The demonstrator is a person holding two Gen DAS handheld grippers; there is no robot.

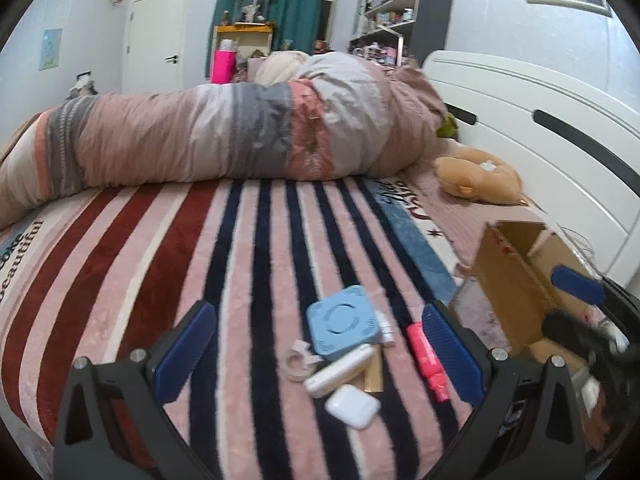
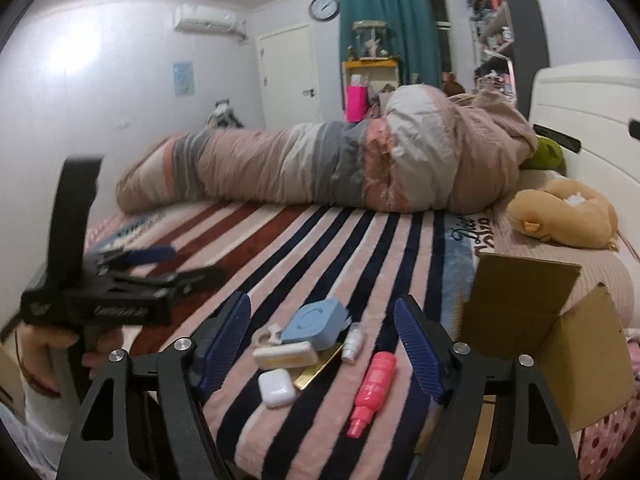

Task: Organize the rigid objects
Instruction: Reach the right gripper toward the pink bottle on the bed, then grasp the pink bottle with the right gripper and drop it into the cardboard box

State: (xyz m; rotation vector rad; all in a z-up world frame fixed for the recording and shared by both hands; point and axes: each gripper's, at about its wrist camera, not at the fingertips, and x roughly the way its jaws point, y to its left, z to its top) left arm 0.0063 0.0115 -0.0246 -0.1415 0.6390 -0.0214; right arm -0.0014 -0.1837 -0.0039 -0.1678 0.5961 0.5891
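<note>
A small pile lies on the striped bed blanket [image 1: 248, 240]: a light blue square box [image 1: 343, 328] [image 2: 316, 323], a white earbud case [image 1: 353, 406] [image 2: 277, 388], a white oblong case [image 1: 340, 370] [image 2: 286, 354], a pink spray bottle [image 1: 428, 360] [image 2: 372, 388], a small white bottle [image 2: 354, 343], a tape dispenser [image 1: 298, 362] and a gold card [image 2: 320, 368]. My left gripper [image 1: 320, 348] is open above the pile, empty. My right gripper [image 2: 322, 344] is open and empty, also over the pile. An open cardboard box [image 1: 516, 280] [image 2: 560, 344] stands to the right.
A rolled quilt [image 1: 240, 132] lies across the far side of the bed. A tan plush toy [image 1: 476, 176] sits by the white headboard [image 1: 540, 120]. The left gripper shows blurred at the left of the right wrist view [image 2: 152, 268].
</note>
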